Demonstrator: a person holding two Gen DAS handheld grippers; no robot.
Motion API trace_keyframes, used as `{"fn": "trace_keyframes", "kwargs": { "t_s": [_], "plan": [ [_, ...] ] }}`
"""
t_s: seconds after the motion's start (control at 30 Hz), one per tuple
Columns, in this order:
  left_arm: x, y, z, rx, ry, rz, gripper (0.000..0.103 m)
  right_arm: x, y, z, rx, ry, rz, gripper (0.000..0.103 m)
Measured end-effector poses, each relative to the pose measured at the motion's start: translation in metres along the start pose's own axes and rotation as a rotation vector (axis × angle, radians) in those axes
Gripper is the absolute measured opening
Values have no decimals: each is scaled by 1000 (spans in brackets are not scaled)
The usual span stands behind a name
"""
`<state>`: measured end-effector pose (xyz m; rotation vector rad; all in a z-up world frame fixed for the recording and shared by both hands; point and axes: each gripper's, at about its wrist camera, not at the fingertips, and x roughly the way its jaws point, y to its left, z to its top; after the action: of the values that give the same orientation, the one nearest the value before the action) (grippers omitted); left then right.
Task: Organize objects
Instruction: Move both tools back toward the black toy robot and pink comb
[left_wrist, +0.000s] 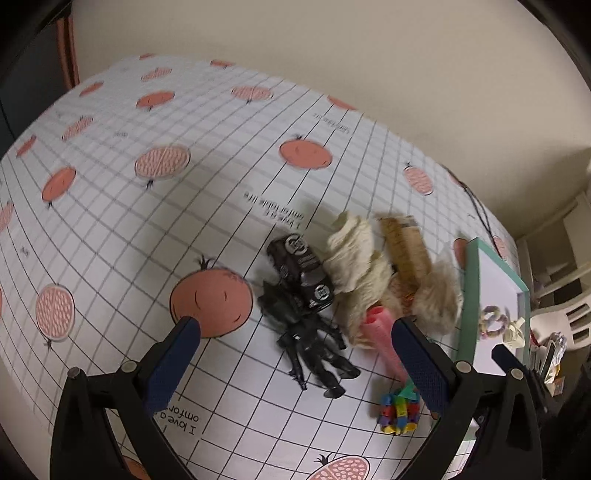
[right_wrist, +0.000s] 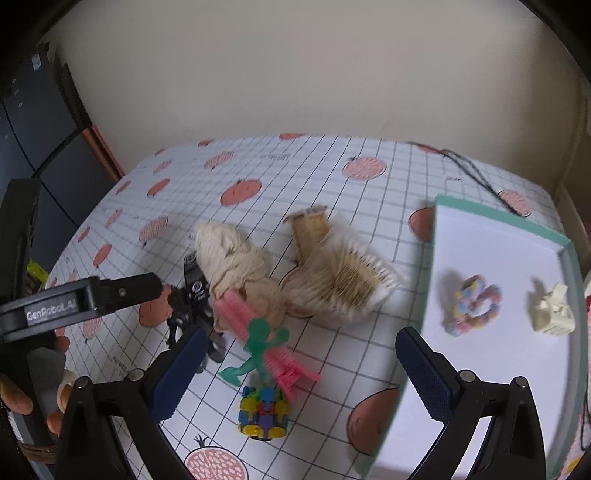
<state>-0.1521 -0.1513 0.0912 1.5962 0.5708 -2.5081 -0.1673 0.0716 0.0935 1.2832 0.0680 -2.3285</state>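
Observation:
A heap of small things lies mid-table: a black tube (left_wrist: 301, 271), a black toy figure (left_wrist: 314, 347), cream yarn (left_wrist: 354, 258), a fringed tan bundle (right_wrist: 332, 273), a pink comb (right_wrist: 258, 332), a green figure (right_wrist: 255, 347) and a multicoloured block toy (right_wrist: 264, 415). My left gripper (left_wrist: 295, 349) hangs open just above the black figure, nothing between its fingers. My right gripper (right_wrist: 301, 363) is open too, hovering over the comb and block toy. The white tray with a green rim (right_wrist: 461, 208) holds a pastel scrunchie (right_wrist: 471, 304) and a cream hair clip (right_wrist: 552, 308).
The table wears a grid cloth with pink fruit prints (left_wrist: 147, 206). A black cord (right_wrist: 484, 181) lies at the back right near the wall. Dark furniture (right_wrist: 37, 147) stands left of the table. A hand (right_wrist: 22, 391) holds the left gripper's body (right_wrist: 74, 299).

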Motion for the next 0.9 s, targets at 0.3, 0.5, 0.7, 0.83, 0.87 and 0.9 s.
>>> {"fn": "trace_keyframes", "kwargs": {
  "t_s": [0.3,0.5,0.7,0.83,0.87,0.9],
  "plan": [
    [19,8,-5,-65,58,-10,103,18,14,-7,-17,43,-6,101],
    [25,7,-6,-73,62,-29,103,23,18,-8,-16,43,17,84],
    [30,4,-5,-65,63,-30,99,25,19,-7,-4,40,31,72],
    [33,4,-6,-63,68,-27,96,29,18,-7,10,49,37,59],
    [34,3,-6,-62,70,-26,92,30,18,-7,14,54,40,58],
    [35,3,-6,-59,74,-24,89,31,17,-7,18,57,40,54]
  ]
}}
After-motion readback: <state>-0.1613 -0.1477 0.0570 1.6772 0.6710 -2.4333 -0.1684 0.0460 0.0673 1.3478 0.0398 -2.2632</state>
